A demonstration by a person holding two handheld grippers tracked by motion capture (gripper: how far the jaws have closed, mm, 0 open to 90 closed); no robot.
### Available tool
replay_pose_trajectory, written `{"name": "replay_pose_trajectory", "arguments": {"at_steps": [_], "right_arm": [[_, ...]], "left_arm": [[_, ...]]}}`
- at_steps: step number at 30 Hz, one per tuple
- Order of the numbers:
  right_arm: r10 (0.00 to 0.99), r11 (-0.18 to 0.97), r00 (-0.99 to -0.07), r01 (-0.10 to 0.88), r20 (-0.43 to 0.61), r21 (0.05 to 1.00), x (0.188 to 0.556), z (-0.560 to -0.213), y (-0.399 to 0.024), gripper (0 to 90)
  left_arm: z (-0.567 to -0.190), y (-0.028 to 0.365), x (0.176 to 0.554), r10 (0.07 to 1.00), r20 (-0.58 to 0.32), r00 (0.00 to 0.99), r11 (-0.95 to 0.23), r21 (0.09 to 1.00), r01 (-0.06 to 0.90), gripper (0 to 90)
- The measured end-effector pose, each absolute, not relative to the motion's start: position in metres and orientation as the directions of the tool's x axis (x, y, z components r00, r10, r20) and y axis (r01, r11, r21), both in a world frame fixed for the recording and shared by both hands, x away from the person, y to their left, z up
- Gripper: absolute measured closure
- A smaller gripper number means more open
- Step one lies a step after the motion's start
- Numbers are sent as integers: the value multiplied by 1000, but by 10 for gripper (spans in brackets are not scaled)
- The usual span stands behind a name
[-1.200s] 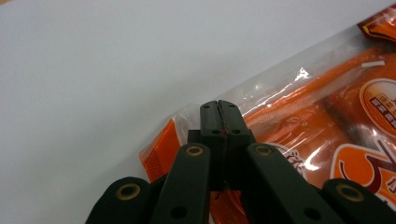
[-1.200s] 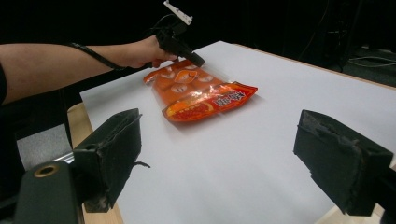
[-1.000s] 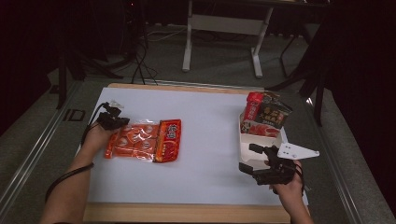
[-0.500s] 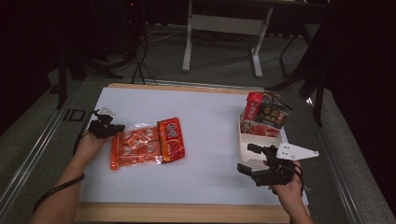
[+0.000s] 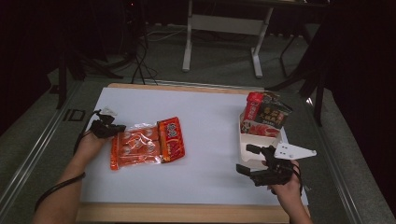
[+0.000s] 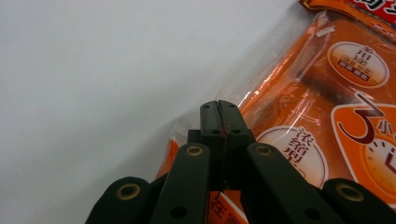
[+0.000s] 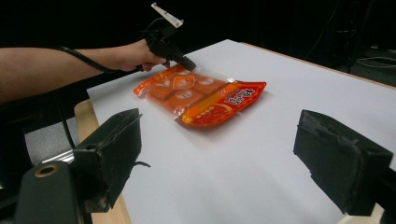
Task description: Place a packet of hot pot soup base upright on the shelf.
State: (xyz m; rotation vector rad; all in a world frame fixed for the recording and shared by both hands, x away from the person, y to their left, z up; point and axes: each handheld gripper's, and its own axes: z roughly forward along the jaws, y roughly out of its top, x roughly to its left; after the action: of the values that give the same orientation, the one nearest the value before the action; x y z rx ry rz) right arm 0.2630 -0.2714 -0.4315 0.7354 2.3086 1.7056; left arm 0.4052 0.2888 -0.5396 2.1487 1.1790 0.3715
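my left gripper (image 6: 219,108) is pinching just the thin clear edge of the orange snack packet (image 5: 145,144), so the slippery film could slide free or tear if i pull.

Table: white sheet (image 5: 210,121) over a pale wooden board, whose edge (image 5: 187,213) shows at the near side.
Floor: grey carpet (image 5: 224,56), dim, running back from the table.
Far furniture: light grey metal stand (image 5: 224,28) with two legs on flat feet.
Left side: dark tripod legs (image 5: 74,65) and black cables (image 5: 140,60) trailing over the carpet.
Floor rail: pale metal strip (image 5: 32,149) along the left of the table.
Right side: dark chair or stand legs (image 5: 313,79), hard to tell which.
Light: bright over the table, the room beyond nearly black.
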Motion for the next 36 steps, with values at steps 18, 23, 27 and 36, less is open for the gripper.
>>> {"name": "replay_pose_trajectory", "arguments": {"at_steps": [18, 23, 27, 36], "right_arm": [[486, 221, -862, 280, 143, 934, 262, -430, -271, 148], [483, 225, -865, 276, 139, 934, 262, -430, -270, 148], [480, 226, -866, 273, 137, 935, 261, -430, -270, 148], [475, 228, -870, 271, 136, 935, 260, -429, -269, 148]], "left_arm": [[-542, 281, 349, 730, -136, 670, -432, 667, 607, 900], [-543, 272, 333, 705, -150, 693, -439, 675, 593, 900], [-543, 261, 322, 683, -161, 713, -452, 674, 584, 900], [-541, 227, 304, 598, -170, 784, -516, 667, 538, 900]]}}
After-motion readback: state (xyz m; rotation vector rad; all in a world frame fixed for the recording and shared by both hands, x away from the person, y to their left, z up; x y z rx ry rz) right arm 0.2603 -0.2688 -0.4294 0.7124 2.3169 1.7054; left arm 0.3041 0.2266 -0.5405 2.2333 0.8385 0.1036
